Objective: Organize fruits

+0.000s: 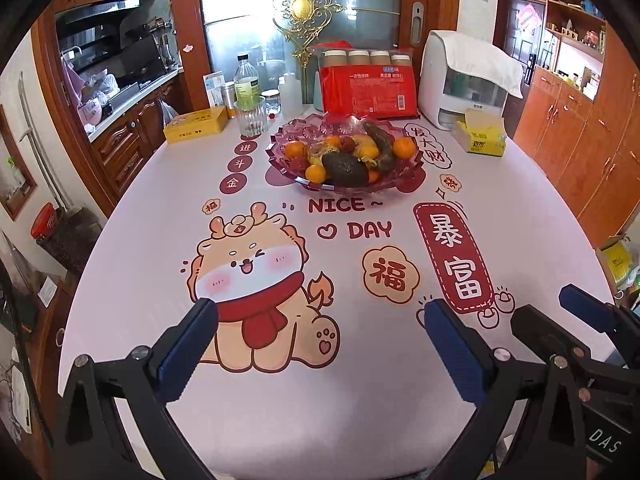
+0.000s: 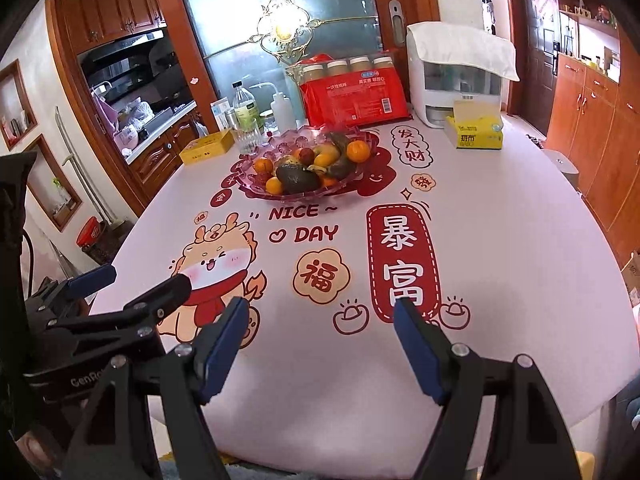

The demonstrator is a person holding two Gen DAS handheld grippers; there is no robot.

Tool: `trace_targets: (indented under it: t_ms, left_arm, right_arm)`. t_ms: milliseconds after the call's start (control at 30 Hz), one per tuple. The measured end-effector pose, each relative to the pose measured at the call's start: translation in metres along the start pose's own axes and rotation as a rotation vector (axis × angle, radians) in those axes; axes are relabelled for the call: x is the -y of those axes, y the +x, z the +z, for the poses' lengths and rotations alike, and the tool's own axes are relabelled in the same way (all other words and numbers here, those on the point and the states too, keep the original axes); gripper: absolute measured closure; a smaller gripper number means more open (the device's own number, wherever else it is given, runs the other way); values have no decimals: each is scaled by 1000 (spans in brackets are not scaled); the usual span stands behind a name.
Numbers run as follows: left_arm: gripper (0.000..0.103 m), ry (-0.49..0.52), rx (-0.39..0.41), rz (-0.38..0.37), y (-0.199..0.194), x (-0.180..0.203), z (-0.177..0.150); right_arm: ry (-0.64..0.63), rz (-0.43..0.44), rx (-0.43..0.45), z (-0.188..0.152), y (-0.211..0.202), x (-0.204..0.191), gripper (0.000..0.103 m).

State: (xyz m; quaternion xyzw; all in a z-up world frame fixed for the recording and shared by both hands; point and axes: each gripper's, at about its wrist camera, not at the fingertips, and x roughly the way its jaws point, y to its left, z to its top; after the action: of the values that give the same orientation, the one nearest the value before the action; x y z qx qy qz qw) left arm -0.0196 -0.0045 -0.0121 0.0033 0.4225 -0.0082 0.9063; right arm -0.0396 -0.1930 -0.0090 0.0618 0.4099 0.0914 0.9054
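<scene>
Blue pads [image 1: 188,344] of my left gripper [image 1: 320,340] are sitting lowest in the left wrist view, jaws spread wide with nothing between them, hovering over the near edge of the table [image 1: 360,420]. I am seeing my right gripper [image 2: 322,340] the same way in its own view: wide and empty, just beside the left one, which is showing at that view's left edge.

Straight ahead of both, well apart from the fingers, I am looking at the bowl [image 1: 280,152] on the far half of the table. It is holding all the fruit I can make out: an avocado [image 1: 345,169] at the front, oranges [image 1: 404,147] at the sides, a long dark fruit [image 1: 382,146] and something yellow behind, too small for me to name.

I am judging that the coming move turns on the avocado. It is lying at the near rim with its long axis running left to right across my line of approach, so jaws coming from here would be closing across its short width. From the left gripper it is lying almost dead ahead; from the right it is sitting slightly leftward, so the left arm is looking better lined up. No fruit is lying outside the bowl that I can see.
</scene>
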Motion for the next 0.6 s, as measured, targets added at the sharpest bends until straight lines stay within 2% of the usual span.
trace_targets:
  t_ms: [600]
  left_arm:
    - [1,1,-8,-3,3,2,-4]
  right_arm:
    - [-2,-3,1,0,0,0,28]
